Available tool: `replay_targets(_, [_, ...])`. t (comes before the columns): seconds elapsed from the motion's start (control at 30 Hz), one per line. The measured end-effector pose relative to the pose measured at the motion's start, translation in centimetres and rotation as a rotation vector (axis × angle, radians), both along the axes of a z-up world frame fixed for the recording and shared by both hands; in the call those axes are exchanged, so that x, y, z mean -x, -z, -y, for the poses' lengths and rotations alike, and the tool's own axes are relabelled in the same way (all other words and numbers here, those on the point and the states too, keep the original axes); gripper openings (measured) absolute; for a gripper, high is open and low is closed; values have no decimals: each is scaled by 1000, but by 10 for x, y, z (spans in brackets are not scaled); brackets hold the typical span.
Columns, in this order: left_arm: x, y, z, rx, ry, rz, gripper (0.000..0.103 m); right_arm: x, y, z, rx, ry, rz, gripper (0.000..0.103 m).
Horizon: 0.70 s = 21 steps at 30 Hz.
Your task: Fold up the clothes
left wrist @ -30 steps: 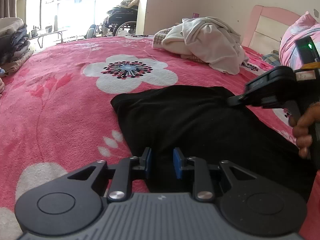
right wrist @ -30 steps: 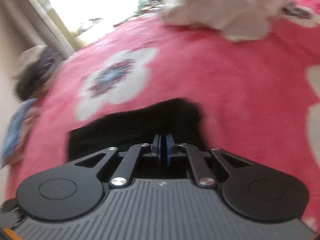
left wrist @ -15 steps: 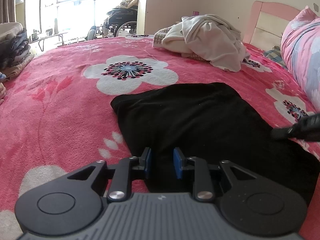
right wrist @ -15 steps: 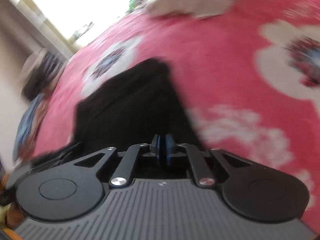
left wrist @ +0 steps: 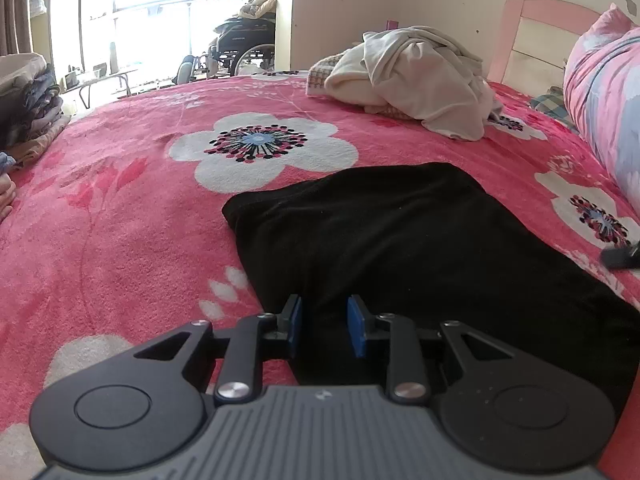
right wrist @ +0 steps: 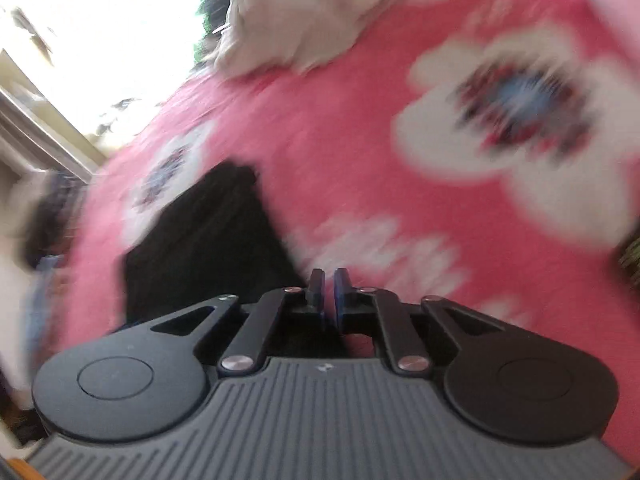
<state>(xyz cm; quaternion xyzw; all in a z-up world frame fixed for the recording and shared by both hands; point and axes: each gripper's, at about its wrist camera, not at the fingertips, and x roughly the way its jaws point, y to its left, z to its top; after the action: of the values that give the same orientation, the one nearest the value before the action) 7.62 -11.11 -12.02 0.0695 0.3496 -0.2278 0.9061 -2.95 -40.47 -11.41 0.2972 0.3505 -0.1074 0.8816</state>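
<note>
- Two grippers are in play, and neither holds anything
- Your left gripper (left wrist: 324,312) hangs low over the near edge of the black garment (left wrist: 400,240), tilted down toward it; its jaws stand partly spread, with dark cloth showing in the gap, and the blue pads (left wrist: 295,322) are not pinching it
- Your right gripper (right wrist: 325,280) sits off the garment's right edge, above the pink flowered blanket (left wrist: 120,240); its jaws have just cracked apart to a thin slit, with nothing between them
- From the left wrist view you can see only a dark tip of the right gripper at the far right border, just beside the garment's right side
- The black garment lies flat on the blanket as a long dark panel, its far end squared off near a big white flower print, its near end running under your left gripper
- The right wrist view is heavily smeared (fine detail there cannot be made out), yet the garment (right wrist: 200,240) shows to the left of the jaws
- A heap of pale clothes (left wrist: 420,80) sits crumpled at the far side of the bed, well apart from the garment, near the pink headboard (left wrist: 532,32)
- A stack of folded clothes (left wrist: 28,96) rests at the left edge, and a wheelchair (left wrist: 244,44) stands by the bright window
</note>
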Motion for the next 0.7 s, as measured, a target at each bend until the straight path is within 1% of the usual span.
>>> replay_targets(0.07, [0, 0, 1, -1, -3, 2, 28, 9, -9, -2, -66, -42, 44, 6])
replay_targets(0.1, [0, 0, 1, -2, -5, 3, 28, 12, -10, -7, -94, -79, 45, 6])
replay_targets(0.17, [0, 0, 2, -2, -6, 2, 28, 14, -4, -19, -109, -136, -3, 6])
replay_targets(0.2, [-1, 0, 2, -3, -6, 2, 28, 14, 2, -22, -85, -134, -50, 5])
replay_targets(0.23, [-1, 0, 2, -3, -5, 1, 29, 16, 6, -20, -50, -94, -93, 1])
replay_targets(0.27, [-1, 0, 2, -2, -4, 0, 29, 20, 9, -14, -17, -37, -127, 6])
replay_targets(0.33, [-2, -1, 1, 0, -4, -3, 29, 34, 4, -1, 26, 73, -138, 6])
replay_targets(0.37, [-2, -1, 1, 1, -5, -3, 29, 40, -1, 2, 26, 101, -117, 6])
replay_targets(0.43, [-2, 0, 1, 0, -8, -2, 29, 50, -13, 1, -5, 96, -49, 6])
replay_targets(0.5, [-1, 0, 2, -2, -11, -1, 29, 47, -17, -10, -40, 25, -25, 6])
replay_targets(0.57, [-1, -1, 2, -2, -10, -3, 29, 39, -8, -17, -121, -25, -41, 6])
replay_targets(0.6, [-1, -2, 1, 1, -7, -4, 29, 39, -2, -17, -139, -19, -65, 6])
replay_targets(0.67, [0, -7, -4, 13, -1, 1, 29, 43, 13, -13, -136, 31, -131, 0])
replay_targets(0.7, [2, -12, -9, 26, 3, 11, 30, 48, 13, -11, -121, 68, -144, 0])
